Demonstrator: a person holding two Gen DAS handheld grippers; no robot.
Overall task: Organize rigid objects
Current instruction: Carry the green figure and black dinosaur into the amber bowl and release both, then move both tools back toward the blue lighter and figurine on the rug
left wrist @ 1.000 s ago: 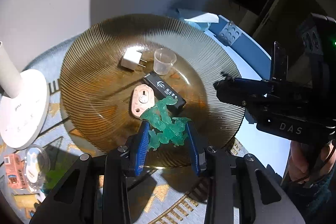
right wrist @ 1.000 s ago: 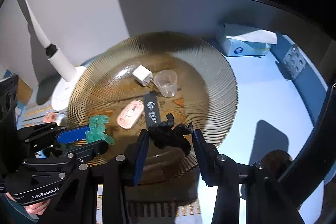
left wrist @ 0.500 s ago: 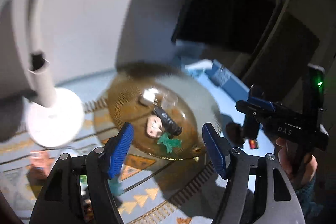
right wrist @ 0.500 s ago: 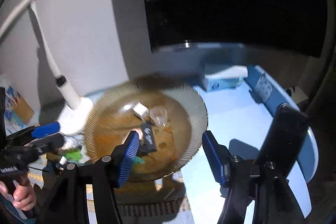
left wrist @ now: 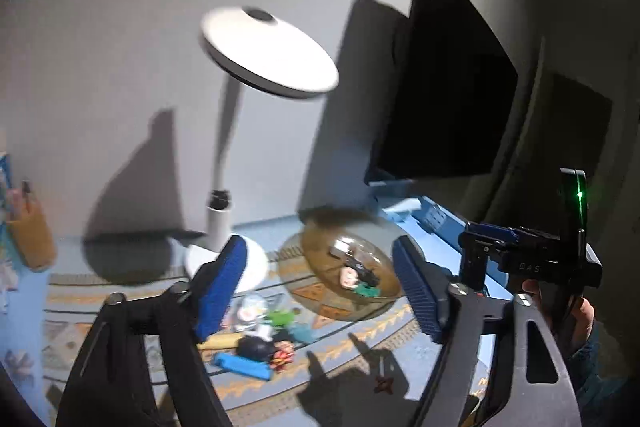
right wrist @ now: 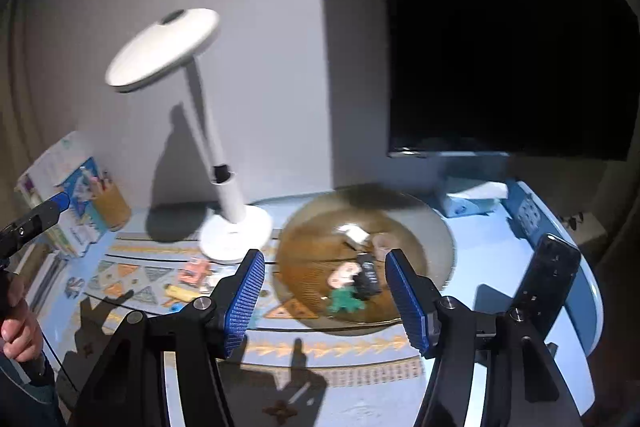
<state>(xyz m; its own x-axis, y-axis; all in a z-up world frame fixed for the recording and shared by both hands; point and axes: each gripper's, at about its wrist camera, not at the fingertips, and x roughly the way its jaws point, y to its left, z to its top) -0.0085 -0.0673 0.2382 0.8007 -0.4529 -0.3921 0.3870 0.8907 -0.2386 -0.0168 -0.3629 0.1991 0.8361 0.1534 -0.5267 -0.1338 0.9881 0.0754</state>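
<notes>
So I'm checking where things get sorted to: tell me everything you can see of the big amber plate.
The amber plate is a wide round dish that looks like ribbed, translucent brownish glass. It lies flat on the patterned mat, right of the white lamp base. In it lie a green figure, a pink oval item, a black stick, a white plug and a clear cup. Neither tool touches it.

surface: blue table (right wrist: 500, 259) | on it: patterned mat (right wrist: 132, 279), amber plate (right wrist: 436, 231), white lamp (right wrist: 236, 235), tissue box (right wrist: 468, 201)
</notes>
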